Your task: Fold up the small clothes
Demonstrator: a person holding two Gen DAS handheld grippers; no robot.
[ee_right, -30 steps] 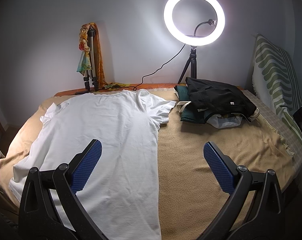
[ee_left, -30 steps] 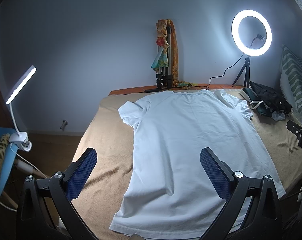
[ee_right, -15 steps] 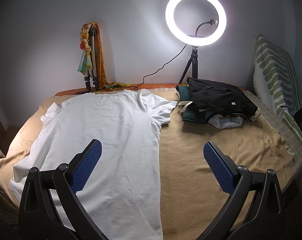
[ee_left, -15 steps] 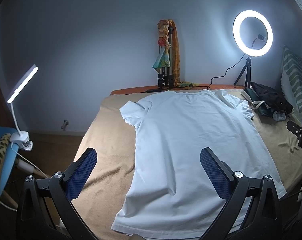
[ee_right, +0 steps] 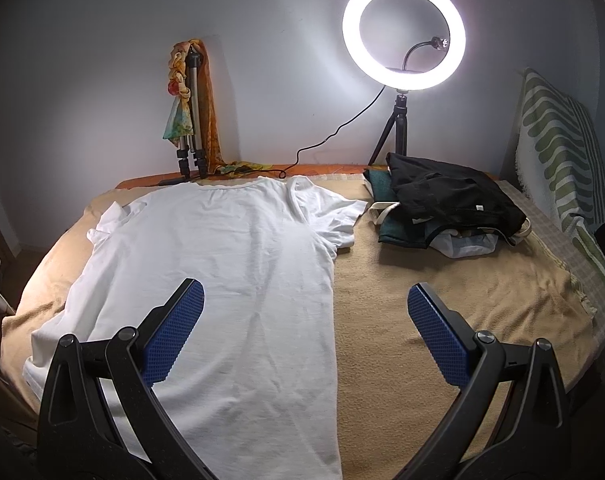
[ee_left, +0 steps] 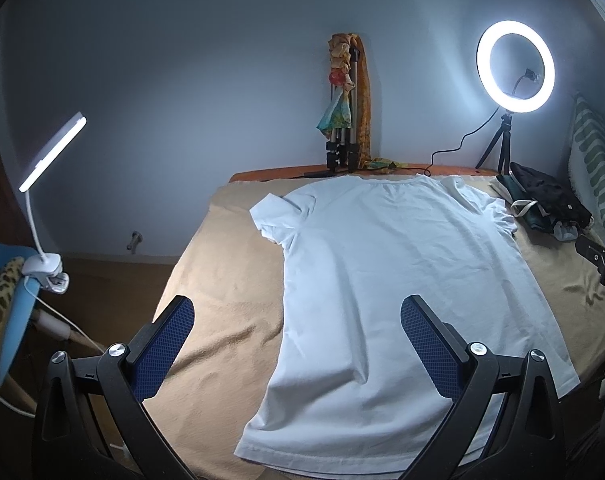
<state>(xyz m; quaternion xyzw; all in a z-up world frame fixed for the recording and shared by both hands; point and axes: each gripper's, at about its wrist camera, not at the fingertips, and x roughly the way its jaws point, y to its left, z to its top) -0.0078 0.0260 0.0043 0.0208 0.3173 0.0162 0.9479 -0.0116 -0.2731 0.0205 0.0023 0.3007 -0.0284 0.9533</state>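
A white T-shirt [ee_left: 402, 280] lies spread flat on a tan blanket [ee_left: 222, 300], collar toward the far wall and hem toward me. It also shows in the right wrist view [ee_right: 230, 272]. My left gripper [ee_left: 296, 312] is open and empty, held above the shirt's left hem side. My right gripper [ee_right: 304, 300] is open and empty, above the shirt's right edge near the hem. Part of the right gripper [ee_left: 598, 260] shows at the right edge of the left wrist view.
A pile of dark clothes [ee_right: 450, 208] lies at the far right of the blanket [ee_right: 442, 300]. A lit ring light [ee_right: 402, 32] and a folded tripod with a scarf [ee_right: 192, 108] stand at the wall. A clip lamp [ee_left: 50, 152] stands at the left. A striped cushion [ee_right: 562, 152] leans at right.
Both grippers have drifted slightly, so the view shifts a little. The shirt has not moved and both grippers stay open.
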